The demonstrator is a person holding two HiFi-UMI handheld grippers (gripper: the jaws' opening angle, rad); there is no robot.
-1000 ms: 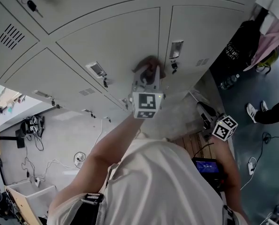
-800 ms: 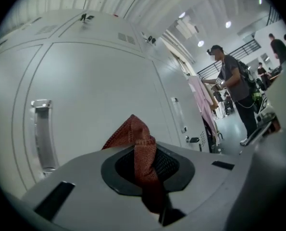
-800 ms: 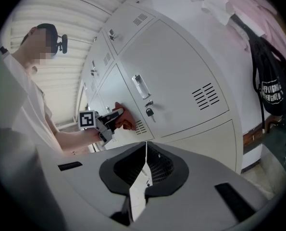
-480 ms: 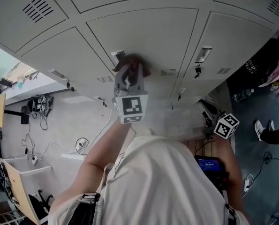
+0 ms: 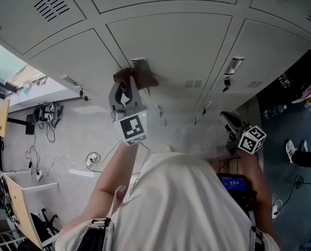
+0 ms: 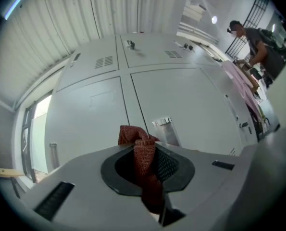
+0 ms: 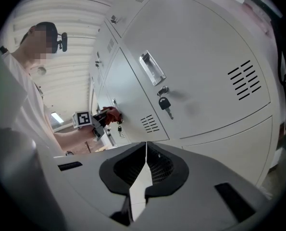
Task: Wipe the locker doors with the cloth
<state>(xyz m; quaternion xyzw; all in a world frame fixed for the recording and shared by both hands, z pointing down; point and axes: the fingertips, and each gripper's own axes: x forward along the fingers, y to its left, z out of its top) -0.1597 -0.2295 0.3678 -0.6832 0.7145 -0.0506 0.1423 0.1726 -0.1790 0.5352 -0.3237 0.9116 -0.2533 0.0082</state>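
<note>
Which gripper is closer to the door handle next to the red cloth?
Left. The left gripper, shut on the cloth, presses it against the door right beside the handle. The right gripper is shut and empty, well off to the right.

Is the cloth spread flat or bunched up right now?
Bunched: the red cloth is a crumpled wad pinched in the left gripper, jaws closed on it.
</note>
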